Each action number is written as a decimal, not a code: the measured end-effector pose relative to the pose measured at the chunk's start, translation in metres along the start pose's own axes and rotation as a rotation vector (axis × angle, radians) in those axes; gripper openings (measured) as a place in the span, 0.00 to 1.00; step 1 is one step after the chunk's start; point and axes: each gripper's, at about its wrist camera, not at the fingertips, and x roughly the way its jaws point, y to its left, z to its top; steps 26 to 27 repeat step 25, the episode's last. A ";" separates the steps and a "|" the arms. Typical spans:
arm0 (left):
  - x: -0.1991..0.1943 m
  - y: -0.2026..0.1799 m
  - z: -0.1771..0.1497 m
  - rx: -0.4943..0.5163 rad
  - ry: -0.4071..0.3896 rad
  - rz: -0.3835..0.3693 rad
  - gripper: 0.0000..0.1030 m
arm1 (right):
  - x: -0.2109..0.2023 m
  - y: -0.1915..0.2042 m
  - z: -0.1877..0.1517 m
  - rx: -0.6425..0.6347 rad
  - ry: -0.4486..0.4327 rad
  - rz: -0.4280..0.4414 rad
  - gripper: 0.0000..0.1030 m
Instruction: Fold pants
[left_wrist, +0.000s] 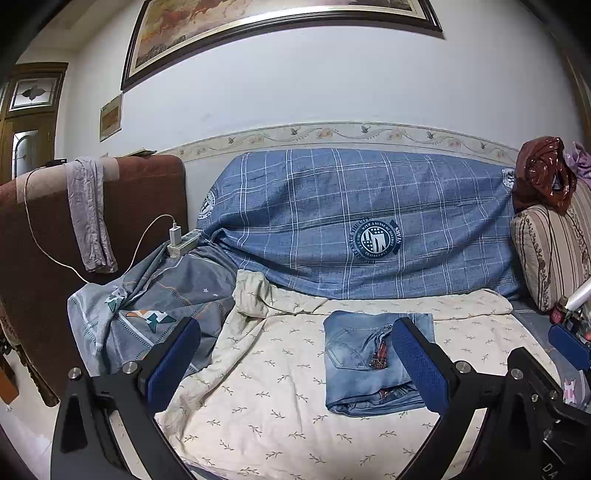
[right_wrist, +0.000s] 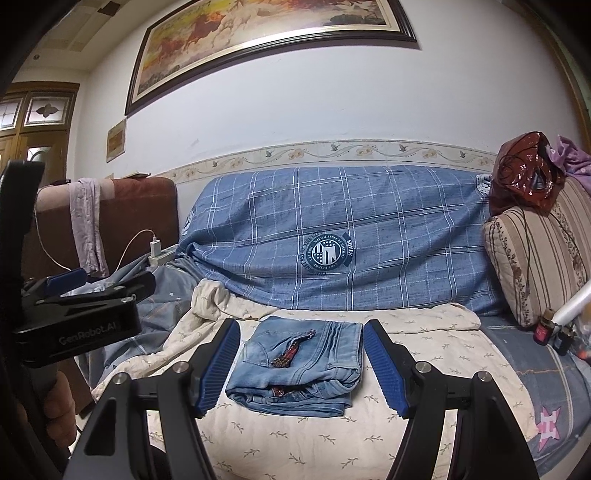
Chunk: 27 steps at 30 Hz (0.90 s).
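The light blue jeans lie folded into a compact square on the cream leaf-print sheet, back pocket and a dark beaded ornament on top. They also show in the right wrist view. My left gripper is open and empty, held above the sheet to the left of the jeans. My right gripper is open and empty, its blue pads standing either side of the jeans and nearer the camera. The left gripper also shows at the left edge of the right wrist view.
A blue plaid cover drapes the sofa back. A grey-blue quilt and a charger with white cable lie at left by a brown armrest. A striped cushion and small bottles stand at right.
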 end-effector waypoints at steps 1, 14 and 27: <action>0.000 0.001 0.000 -0.002 0.000 -0.001 1.00 | 0.000 0.001 0.000 -0.002 0.002 -0.001 0.70; 0.001 0.011 0.000 -0.016 -0.004 -0.011 1.00 | 0.008 0.011 -0.001 -0.021 0.032 0.002 0.70; 0.015 0.016 -0.005 -0.052 0.022 -0.051 1.00 | 0.023 0.014 -0.007 -0.030 0.061 0.008 0.70</action>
